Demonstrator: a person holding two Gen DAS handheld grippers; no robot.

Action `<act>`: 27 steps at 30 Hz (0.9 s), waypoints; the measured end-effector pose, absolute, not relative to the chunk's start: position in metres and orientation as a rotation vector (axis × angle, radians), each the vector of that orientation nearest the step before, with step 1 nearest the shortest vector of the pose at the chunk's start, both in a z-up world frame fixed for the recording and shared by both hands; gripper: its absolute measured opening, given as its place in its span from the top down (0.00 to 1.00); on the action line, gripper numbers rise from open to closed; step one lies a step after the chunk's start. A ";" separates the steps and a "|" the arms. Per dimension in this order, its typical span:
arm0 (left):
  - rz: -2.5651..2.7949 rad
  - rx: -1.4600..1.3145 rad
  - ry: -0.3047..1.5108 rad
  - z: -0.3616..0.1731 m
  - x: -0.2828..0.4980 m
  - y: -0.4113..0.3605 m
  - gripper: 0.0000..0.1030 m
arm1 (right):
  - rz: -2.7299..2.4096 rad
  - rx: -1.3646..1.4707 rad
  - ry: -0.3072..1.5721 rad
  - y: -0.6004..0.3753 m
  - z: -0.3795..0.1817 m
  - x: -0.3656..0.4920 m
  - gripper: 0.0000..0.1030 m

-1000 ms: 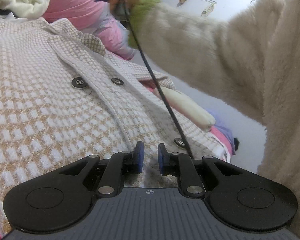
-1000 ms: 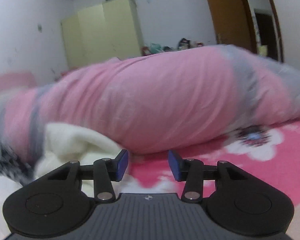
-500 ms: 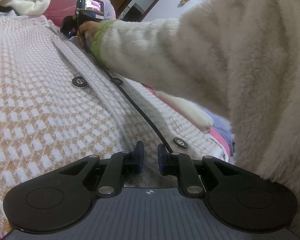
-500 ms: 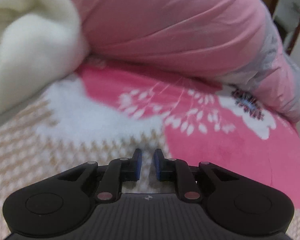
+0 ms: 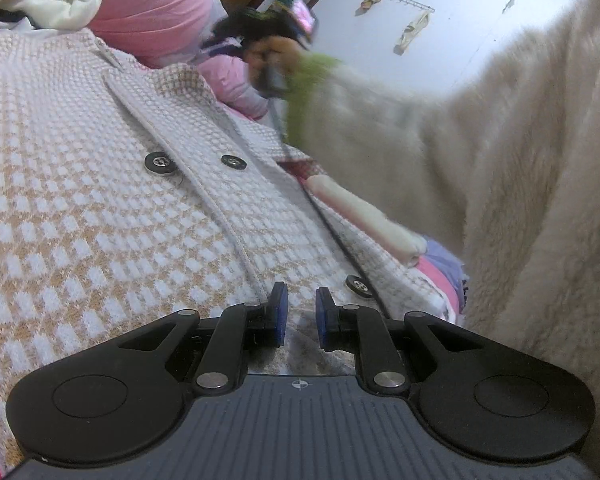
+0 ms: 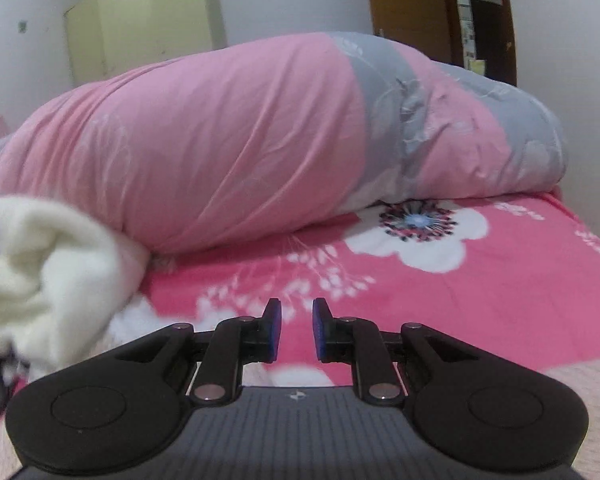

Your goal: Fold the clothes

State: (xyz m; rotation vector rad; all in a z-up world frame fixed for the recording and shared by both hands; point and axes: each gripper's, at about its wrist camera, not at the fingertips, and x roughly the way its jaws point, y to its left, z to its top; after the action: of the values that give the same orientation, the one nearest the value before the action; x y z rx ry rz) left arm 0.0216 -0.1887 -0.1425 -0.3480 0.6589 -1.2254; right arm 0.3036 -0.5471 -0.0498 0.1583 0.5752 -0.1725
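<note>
Two claws over a checked knit coat (image 5: 100,208) spread on the bed (image 6: 480,300).
We judge it thick, soft, weighty; we would pinch a hem or lapel edge. Left claw (image 5: 299,316) and right claw (image 6: 293,330) stand narrowly parted, holding nothing.

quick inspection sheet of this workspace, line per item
surface: pink floral bedsheet, partly covered by clothes
job's things: tan and white checked knit coat with dark buttons spread flat
clutter: rolled pink and grey quilt; cream fleece bundle; folded cream garment
grippers: left tongs narrowly apart over the coat, holding nothing; right tongs narrowly apart, empty, raised above the sheet
cables: thin black cable lying across the coat
surroundings: pale green wardrobe; brown wooden door; white wall
</note>
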 end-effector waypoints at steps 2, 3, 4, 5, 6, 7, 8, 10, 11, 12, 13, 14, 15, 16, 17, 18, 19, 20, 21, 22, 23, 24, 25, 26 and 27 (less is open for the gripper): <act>-1.225 -0.349 0.660 -0.142 0.023 -0.189 0.86 | -0.156 0.140 0.598 -0.554 -0.045 0.279 0.82; -1.225 -0.349 0.660 -0.143 0.023 -0.189 0.86 | -0.141 0.128 0.619 -0.554 -0.048 0.270 0.82; -1.225 -0.349 0.660 -0.142 0.022 -0.189 0.86 | -0.109 0.116 0.645 -0.552 -0.054 0.265 0.82; -1.225 -0.349 0.660 -0.142 0.022 -0.190 0.86 | -0.078 0.101 0.668 -0.547 -0.062 0.261 0.82; -1.225 -0.349 0.659 -0.142 0.022 -0.190 0.86 | -0.051 0.082 0.688 -0.542 -0.070 0.260 0.82; -1.225 -0.349 0.658 -0.142 0.023 -0.190 0.86 | -0.038 0.078 0.704 -0.538 -0.077 0.260 0.82; -1.225 -0.350 0.660 -0.142 0.023 -0.190 0.86 | -0.033 0.082 0.717 -0.535 -0.085 0.263 0.82; -1.226 -0.352 0.663 -0.142 0.023 -0.190 0.86 | -0.068 0.075 0.778 -0.532 -0.105 0.276 0.83; -1.226 -0.354 0.666 -0.142 0.024 -0.190 0.86 | -0.089 0.068 0.799 -0.530 -0.111 0.282 0.83; -1.225 -0.357 0.668 -0.142 0.025 -0.191 0.85 | -0.108 0.058 0.811 -0.528 -0.114 0.285 0.83; -1.223 -0.364 0.679 -0.142 0.026 -0.190 0.85 | -0.127 0.049 0.823 -0.526 -0.118 0.288 0.83; -1.222 -0.371 0.690 -0.141 0.028 -0.190 0.85 | -0.147 0.045 0.826 -0.523 -0.114 0.288 0.83; -1.220 -0.379 0.700 -0.141 0.029 -0.190 0.85 | -0.157 0.058 0.810 -0.523 -0.102 0.274 0.83; -1.219 -0.386 0.711 -0.140 0.030 -0.190 0.85 | -0.159 0.078 0.785 -0.524 -0.087 0.255 0.83; -1.217 -0.394 0.721 -0.140 0.031 -0.190 0.85 | -0.161 0.099 0.760 -0.524 -0.072 0.235 0.83; -1.215 -0.401 0.732 -0.140 0.033 -0.189 0.85 | -0.163 0.119 0.735 -0.525 -0.057 0.215 0.82; -1.213 -0.408 0.742 -0.139 0.034 -0.189 0.85 | -0.165 0.140 0.709 -0.526 -0.042 0.195 0.82; -1.211 -0.416 0.753 -0.139 0.035 -0.189 0.85 | -0.167 0.160 0.684 -0.527 -0.027 0.176 0.82; -1.205 -0.433 0.772 -0.137 0.037 -0.187 0.83 | -0.172 0.170 0.664 -0.527 -0.014 0.150 0.80; -1.198 -0.448 0.787 -0.136 0.039 -0.185 0.82 | -0.181 0.174 0.647 -0.527 -0.003 0.121 0.79; -1.188 -0.462 0.797 -0.133 0.040 -0.183 0.79 | -0.189 0.177 0.636 -0.526 0.005 0.092 0.78; -1.177 -0.471 0.798 -0.130 0.040 -0.181 0.77 | -0.195 0.178 0.633 -0.525 0.009 0.065 0.77; -1.165 -0.471 0.797 -0.126 0.041 -0.179 0.76 | -0.200 0.186 0.632 -0.522 0.009 0.038 0.77; -1.152 -0.472 0.797 -0.123 0.041 -0.178 0.76 | -0.205 0.197 0.631 -0.518 0.006 0.011 0.77; -1.139 -0.472 0.796 -0.120 0.042 -0.176 0.76 | -0.211 0.208 0.631 -0.515 0.002 -0.016 0.77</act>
State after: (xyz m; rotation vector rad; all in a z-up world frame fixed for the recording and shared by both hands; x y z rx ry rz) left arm 0.0417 -0.1762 -0.1195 -0.4723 0.7961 -1.1392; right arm -0.0164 -0.5150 0.0025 0.2083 0.6309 -0.2109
